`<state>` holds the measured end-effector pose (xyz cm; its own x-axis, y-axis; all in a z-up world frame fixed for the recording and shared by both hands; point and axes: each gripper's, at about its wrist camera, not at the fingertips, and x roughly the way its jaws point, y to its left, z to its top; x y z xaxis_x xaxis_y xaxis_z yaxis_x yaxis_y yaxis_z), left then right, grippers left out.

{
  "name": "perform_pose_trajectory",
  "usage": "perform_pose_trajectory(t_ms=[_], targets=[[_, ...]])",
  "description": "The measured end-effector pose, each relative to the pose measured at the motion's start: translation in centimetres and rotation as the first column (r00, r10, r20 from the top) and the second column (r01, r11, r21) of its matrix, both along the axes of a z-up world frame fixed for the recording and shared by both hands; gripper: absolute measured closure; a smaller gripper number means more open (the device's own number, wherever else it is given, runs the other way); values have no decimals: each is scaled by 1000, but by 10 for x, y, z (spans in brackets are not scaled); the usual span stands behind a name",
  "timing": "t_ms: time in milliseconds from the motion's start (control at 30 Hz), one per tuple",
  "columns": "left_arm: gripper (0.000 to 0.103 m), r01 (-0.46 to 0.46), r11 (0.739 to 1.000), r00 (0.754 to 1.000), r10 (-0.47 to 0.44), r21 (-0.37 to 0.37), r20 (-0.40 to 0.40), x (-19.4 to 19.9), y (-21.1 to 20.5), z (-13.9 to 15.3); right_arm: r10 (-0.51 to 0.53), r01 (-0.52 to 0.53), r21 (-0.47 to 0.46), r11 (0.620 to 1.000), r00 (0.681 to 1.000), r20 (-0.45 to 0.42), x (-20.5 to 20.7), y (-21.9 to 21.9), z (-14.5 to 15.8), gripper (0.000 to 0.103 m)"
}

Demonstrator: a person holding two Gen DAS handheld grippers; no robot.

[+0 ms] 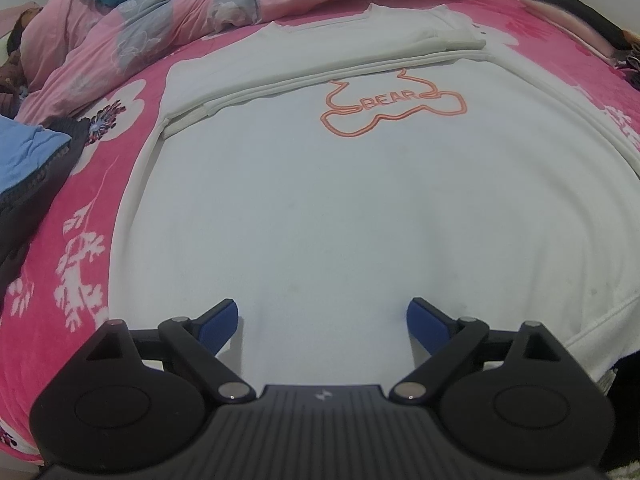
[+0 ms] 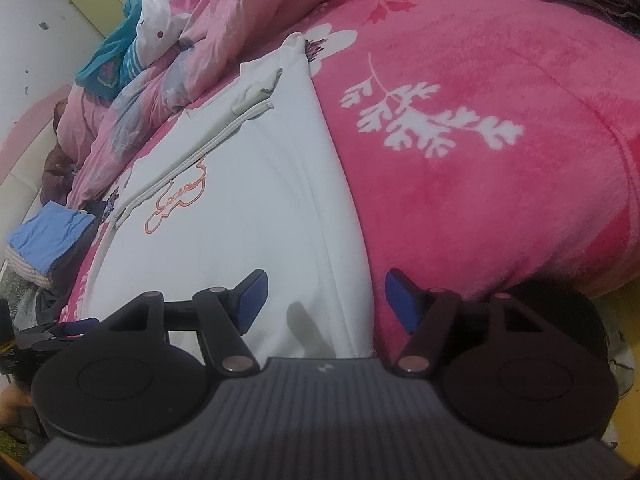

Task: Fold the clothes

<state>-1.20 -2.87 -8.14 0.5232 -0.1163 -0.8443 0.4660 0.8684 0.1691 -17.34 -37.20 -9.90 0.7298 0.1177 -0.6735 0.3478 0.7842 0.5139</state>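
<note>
A white sweatshirt [image 1: 320,208] with an orange "BEAR" outline [image 1: 394,106] lies flat on the pink bed, both sleeves folded across its upper part. My left gripper [image 1: 322,322] hovers open over the garment's lower middle, holding nothing. In the right wrist view the same sweatshirt [image 2: 240,208] stretches away to the left. My right gripper [image 2: 324,300] is open above the shirt's right side edge near the hem; its left finger is over the white cloth and its right finger over the pink blanket.
A pink floral blanket [image 2: 480,160] covers the bed. A bunched pink quilt [image 1: 168,28] lies beyond the shirt. Folded blue clothes [image 1: 28,152] sit at the left, and dark fabric [image 1: 576,16] lies at the far right. My left gripper [image 2: 60,330] shows at the right wrist view's left edge.
</note>
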Motion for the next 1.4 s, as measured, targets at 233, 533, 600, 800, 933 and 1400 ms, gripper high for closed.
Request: perform_pose_trajectory(t_ms=[233, 533, 600, 800, 933, 1400], targets=[[10, -3, 1000, 1000, 3, 0, 6, -3, 3, 1, -2, 2, 11, 1000, 1000, 1, -5, 2, 1, 38], [11, -2, 997, 995, 10, -81, 100, -30, 26, 15, 6, -6, 22, 1000, 1000, -2, -9, 2, 3, 38], [11, 1, 993, 989, 16, -117, 144, -47, 42, 19, 9, -9, 23, 1000, 1000, 1, -11, 2, 3, 38], [14, -92, 978, 975, 126, -186, 183, -82, 98, 23, 13, -13, 63, 998, 1000, 6, -14, -2, 0, 38], [27, -159, 963, 978, 184, -218, 97, -83, 126, 12, 33, -35, 93, 995, 999, 17, -15, -1, -2, 38], [53, -241, 896, 970, 231, -374, -70, -67, 167, -27, 47, -53, 188, 981, 998, 35, -19, -9, -17, 40]])
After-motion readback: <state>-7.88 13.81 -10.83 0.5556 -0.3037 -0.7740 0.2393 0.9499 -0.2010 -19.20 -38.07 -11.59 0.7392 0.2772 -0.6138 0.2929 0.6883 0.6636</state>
